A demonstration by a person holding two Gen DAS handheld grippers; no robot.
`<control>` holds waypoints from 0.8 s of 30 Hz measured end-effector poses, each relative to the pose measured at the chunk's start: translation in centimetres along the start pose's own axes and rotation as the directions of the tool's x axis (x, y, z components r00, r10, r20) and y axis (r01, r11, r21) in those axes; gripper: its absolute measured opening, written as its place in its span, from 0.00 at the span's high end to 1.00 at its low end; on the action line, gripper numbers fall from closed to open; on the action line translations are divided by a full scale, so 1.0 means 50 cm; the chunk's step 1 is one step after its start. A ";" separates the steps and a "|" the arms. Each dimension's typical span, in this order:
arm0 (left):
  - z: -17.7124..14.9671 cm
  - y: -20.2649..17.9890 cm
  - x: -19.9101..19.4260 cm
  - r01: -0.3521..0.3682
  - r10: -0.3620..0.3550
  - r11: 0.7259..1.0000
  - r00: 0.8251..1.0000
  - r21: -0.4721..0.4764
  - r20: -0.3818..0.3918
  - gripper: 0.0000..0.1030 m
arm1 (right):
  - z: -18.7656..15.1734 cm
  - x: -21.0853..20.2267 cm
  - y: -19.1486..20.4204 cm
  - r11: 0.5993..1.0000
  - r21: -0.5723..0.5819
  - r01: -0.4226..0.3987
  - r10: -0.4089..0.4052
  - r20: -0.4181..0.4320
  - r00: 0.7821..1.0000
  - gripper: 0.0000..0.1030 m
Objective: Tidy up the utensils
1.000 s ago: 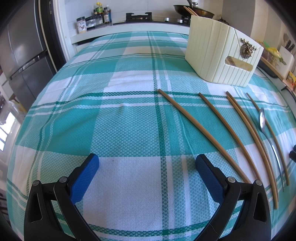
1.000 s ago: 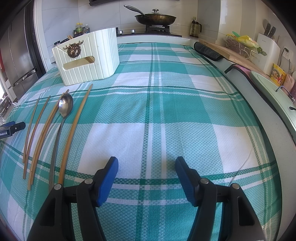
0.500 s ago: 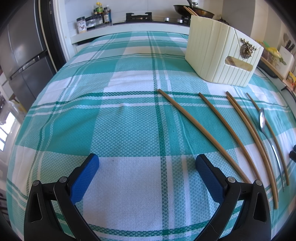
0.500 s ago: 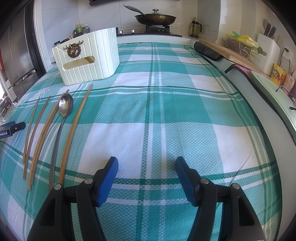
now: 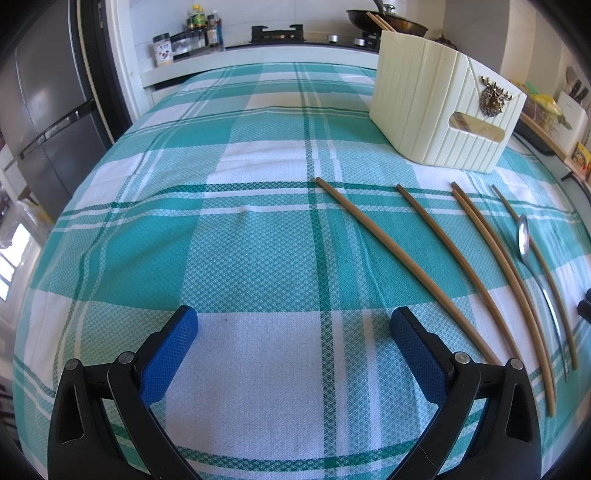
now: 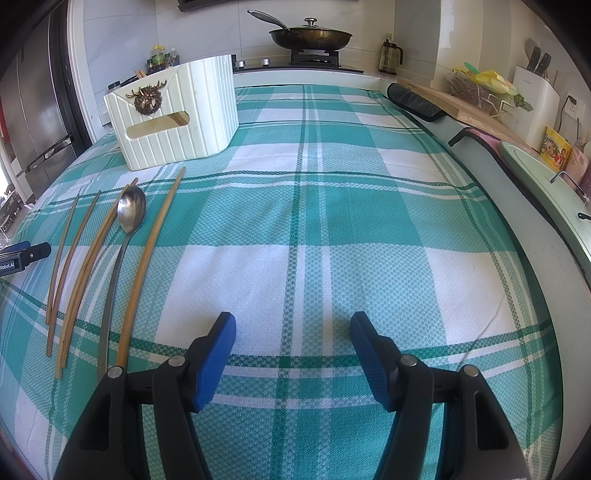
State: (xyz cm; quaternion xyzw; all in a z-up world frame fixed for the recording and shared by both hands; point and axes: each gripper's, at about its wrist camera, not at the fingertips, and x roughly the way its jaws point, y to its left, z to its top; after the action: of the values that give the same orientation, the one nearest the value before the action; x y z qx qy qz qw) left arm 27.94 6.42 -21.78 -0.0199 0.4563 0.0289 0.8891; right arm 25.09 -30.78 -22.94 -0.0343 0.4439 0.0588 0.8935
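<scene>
Several brown chopsticks [image 5: 402,266] and a metal spoon [image 5: 523,236] lie side by side on a teal and white checked cloth [image 5: 258,240]. A cream ribbed utensil box [image 5: 439,110] with a gold deer emblem stands behind them. My left gripper [image 5: 293,325] is open and empty, low over the cloth, left of the chopsticks. In the right wrist view the chopsticks [image 6: 147,266], spoon [image 6: 131,210] and box [image 6: 177,118] sit to the left. My right gripper [image 6: 293,328] is open and empty, right of the utensils.
A stove with a lidded pan [image 6: 310,37] stands behind the table. A fridge [image 5: 44,103] is at the left. Bottles [image 5: 199,26] line the counter. A knife block [image 6: 535,96], cutting board [image 6: 458,107] and green tray [image 6: 546,184] run along the right edge.
</scene>
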 end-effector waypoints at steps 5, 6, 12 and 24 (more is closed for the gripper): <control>0.000 0.000 0.000 0.000 0.000 1.000 1.000 0.000 0.000 0.00 | 0.000 0.000 0.000 1.000 0.000 0.000 0.000 0.000 1.000 0.36; 0.000 0.000 0.000 0.000 0.000 1.000 1.000 0.000 0.000 0.00 | 0.000 0.000 0.000 1.000 0.000 0.000 0.000 0.000 1.000 0.36; 0.000 0.000 0.000 0.000 0.000 1.000 1.000 0.000 0.000 0.00 | 0.000 0.000 0.000 1.000 0.001 -0.001 0.001 0.000 1.000 0.36; -0.001 0.000 0.000 0.000 0.000 1.000 1.000 0.001 0.001 0.00 | 0.070 -0.010 0.118 0.973 -0.103 -0.207 0.210 0.014 0.978 0.37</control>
State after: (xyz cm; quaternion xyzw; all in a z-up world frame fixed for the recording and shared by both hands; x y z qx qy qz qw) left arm 27.90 6.43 -21.79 -0.0196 0.4561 0.0287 0.8893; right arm 26.78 -24.57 -20.49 -0.0318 0.4302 0.1750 0.8850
